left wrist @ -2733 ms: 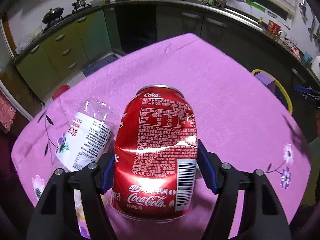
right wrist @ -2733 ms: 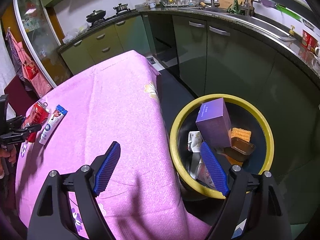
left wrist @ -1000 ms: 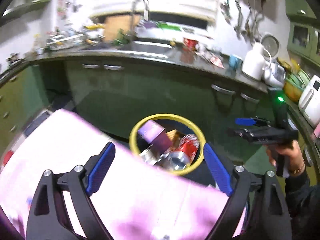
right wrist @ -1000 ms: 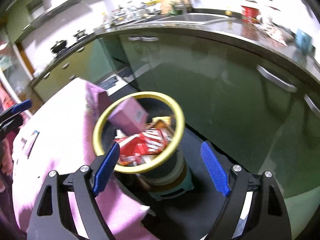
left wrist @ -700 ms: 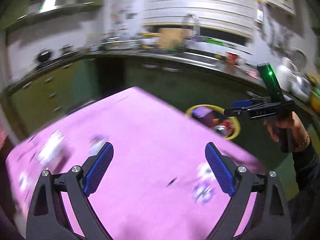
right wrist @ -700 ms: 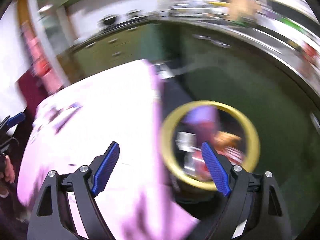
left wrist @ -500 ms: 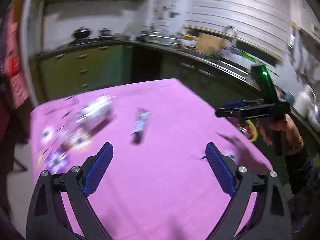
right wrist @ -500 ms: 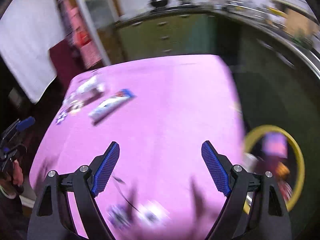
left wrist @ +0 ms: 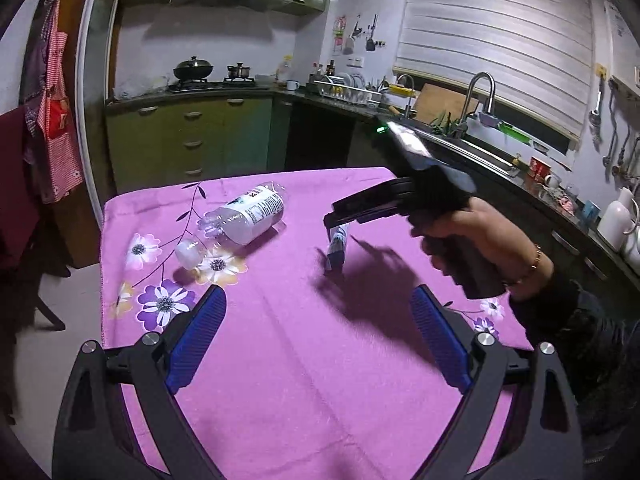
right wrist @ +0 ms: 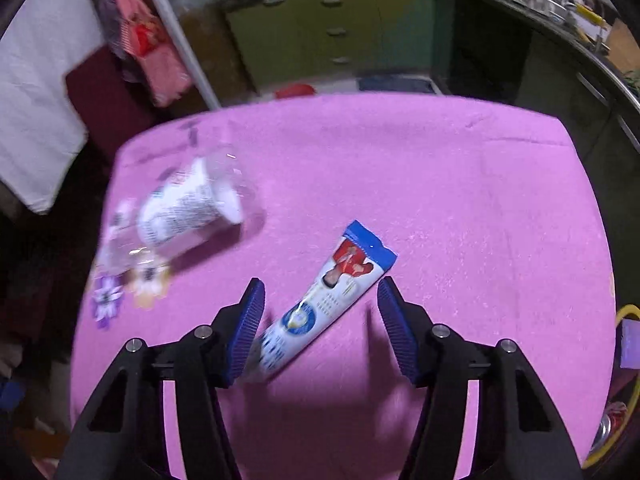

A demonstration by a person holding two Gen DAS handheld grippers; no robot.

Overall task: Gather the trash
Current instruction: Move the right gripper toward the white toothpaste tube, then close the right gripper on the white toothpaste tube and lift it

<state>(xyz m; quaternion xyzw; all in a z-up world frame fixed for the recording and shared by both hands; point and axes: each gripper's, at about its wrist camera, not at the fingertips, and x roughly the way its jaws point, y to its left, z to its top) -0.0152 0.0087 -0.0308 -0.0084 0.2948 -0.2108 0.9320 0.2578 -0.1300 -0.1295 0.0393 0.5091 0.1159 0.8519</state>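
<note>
A white toothpaste tube [right wrist: 328, 304] with a blue end lies slantwise on the pink tablecloth [right wrist: 440, 200]. My right gripper [right wrist: 320, 292] points down over it, and its jaws are closing with the tube between them. The left pad is at the tube's lower end and the right pad stands off it. In the left wrist view the right gripper [left wrist: 338, 220] hangs over the tube [left wrist: 338, 244], held by a hand [left wrist: 472, 240]. A crushed clear bottle [left wrist: 250, 216] lies on its side to the left, also in the right wrist view as the bottle [right wrist: 184, 208]. My left gripper [left wrist: 316, 300] is open and holds nothing.
The yellow-rimmed bin [right wrist: 624, 314] stands beyond the table's right edge, with a purple box and a red can in it. Green kitchen cabinets [left wrist: 192, 140] and a sink counter [left wrist: 480, 152] run behind the table. A dark red chair [left wrist: 20, 184] stands at the left.
Both grippers have swung away from the bin and back over the table. The right gripper has come down around the toothpaste tube and its jaws have narrowed.
</note>
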